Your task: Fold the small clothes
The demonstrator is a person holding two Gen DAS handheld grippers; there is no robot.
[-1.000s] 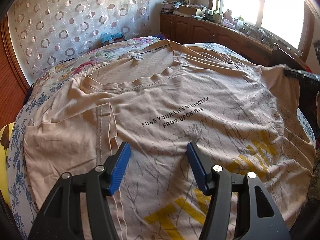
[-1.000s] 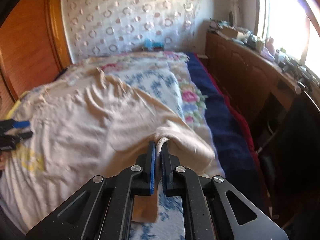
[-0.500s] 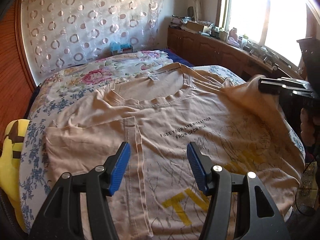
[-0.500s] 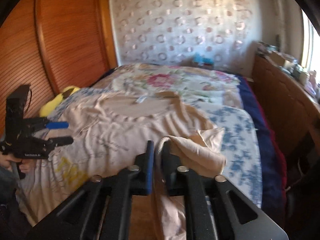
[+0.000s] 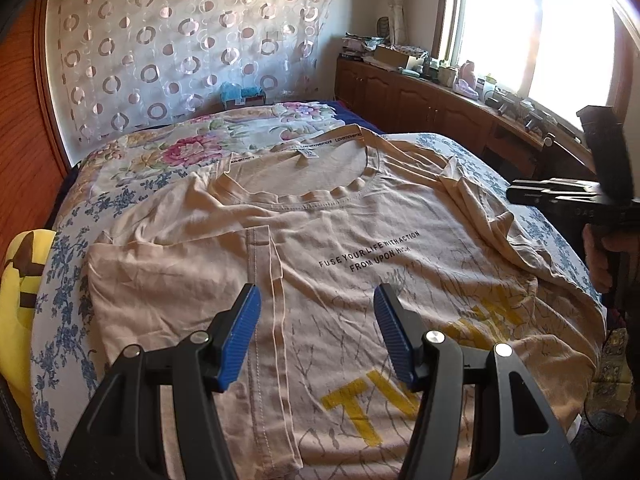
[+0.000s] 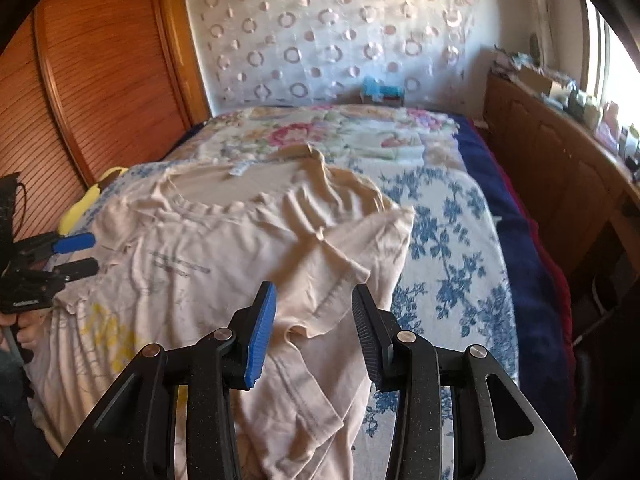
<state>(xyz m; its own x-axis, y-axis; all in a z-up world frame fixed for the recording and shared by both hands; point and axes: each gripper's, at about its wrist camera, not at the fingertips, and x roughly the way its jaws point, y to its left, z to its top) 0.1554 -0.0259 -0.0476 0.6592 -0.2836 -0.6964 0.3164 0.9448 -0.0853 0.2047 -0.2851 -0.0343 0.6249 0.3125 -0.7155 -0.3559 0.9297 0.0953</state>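
A beige T-shirt (image 5: 360,240) with black lettering and a yellow print lies face up on the bed, its left side folded in over the front. My left gripper (image 5: 316,296) hovers open above the lower chest, with nothing between its blue pads. In the right wrist view the shirt (image 6: 240,248) has its right sleeve (image 6: 360,248) laid loosely inward. My right gripper (image 6: 315,292) is above that sleeve, jaws opening, pads clear of the cloth. Each gripper shows in the other's view: the right gripper (image 5: 516,194) at the far right, the left gripper (image 6: 91,253) at the far left.
The floral bedspread (image 5: 192,148) covers the bed beyond the collar. A yellow plush toy (image 5: 20,280) lies at the bed's left edge. A wooden cabinet (image 5: 420,100) with clutter runs under the window. A slatted wooden door (image 6: 100,80) stands left, and a blue box (image 6: 380,90) sits at the bed's head.
The right gripper carried the right sleeve inward over the shirt, then opened and let it drop. The left gripper drew back a little and stayed open.
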